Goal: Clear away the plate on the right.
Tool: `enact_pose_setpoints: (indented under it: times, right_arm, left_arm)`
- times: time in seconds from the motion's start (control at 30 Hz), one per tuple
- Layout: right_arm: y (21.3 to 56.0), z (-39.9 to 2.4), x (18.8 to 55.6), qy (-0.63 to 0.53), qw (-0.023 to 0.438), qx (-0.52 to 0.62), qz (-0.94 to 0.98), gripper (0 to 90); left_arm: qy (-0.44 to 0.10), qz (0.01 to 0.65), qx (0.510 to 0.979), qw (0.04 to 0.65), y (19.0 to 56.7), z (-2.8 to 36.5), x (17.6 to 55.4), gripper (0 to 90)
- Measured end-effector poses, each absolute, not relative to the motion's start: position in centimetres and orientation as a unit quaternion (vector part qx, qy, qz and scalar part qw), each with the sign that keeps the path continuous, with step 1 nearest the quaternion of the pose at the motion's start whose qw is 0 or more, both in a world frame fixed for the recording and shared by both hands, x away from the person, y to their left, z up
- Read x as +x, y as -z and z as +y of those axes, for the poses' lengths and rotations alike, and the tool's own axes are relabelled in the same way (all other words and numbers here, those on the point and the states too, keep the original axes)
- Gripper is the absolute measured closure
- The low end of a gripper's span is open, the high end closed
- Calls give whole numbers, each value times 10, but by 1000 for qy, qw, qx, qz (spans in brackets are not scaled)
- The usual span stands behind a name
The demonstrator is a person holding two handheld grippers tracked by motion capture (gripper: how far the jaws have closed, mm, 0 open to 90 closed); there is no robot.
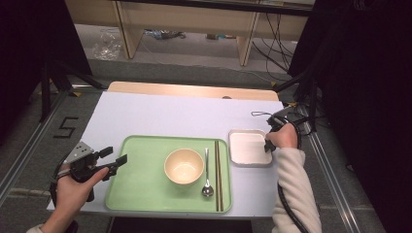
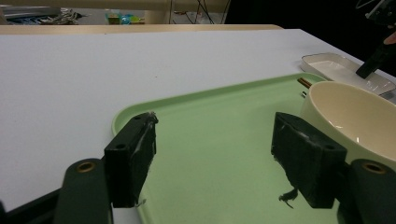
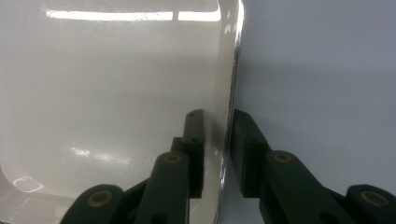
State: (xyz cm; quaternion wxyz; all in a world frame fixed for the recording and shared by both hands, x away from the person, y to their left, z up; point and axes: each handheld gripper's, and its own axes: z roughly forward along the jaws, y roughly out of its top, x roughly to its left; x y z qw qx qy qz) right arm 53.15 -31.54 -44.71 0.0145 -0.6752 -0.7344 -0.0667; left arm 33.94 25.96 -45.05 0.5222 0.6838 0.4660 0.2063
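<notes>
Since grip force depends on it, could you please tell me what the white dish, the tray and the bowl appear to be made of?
White dish: glossy, with sharp light reflections; glazed ceramic or melamine, I cannot tell which.
Tray: pale green, smooth with a soft sheen and a rolled rim; probably plastic.
Bowl: cream, faintly shiny inside; likely melamine or ceramic.

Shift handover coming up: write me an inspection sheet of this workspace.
Surface: white table, wooden strip at its far edge.
Job's things: white rectangular dish right of the green tray.
Clutter: on the tray, cream bowl, spoon, chopsticks.
Grippers: right gripper straddles the dish's rim, one jaw inside, one outside, a small gap left; left gripper open at the tray's left edge.
Cables: one trails from each gripper; more on the floor beyond.
Surroundings: wooden furniture, dark curtains.
</notes>
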Motion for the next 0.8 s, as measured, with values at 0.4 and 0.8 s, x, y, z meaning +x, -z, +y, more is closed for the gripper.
enact_pose_setpoints:
  times: [0.4,0.8]
  right_arm:
    - [448,-319,530,72,16,-701,-710,856]
    - [425,-318,525,78,39,-728,-680,897]
  left_arm:
    - [-212,461,689,517,450,258,339,229]
    - [-210,461,689,518,450,258,340,258]
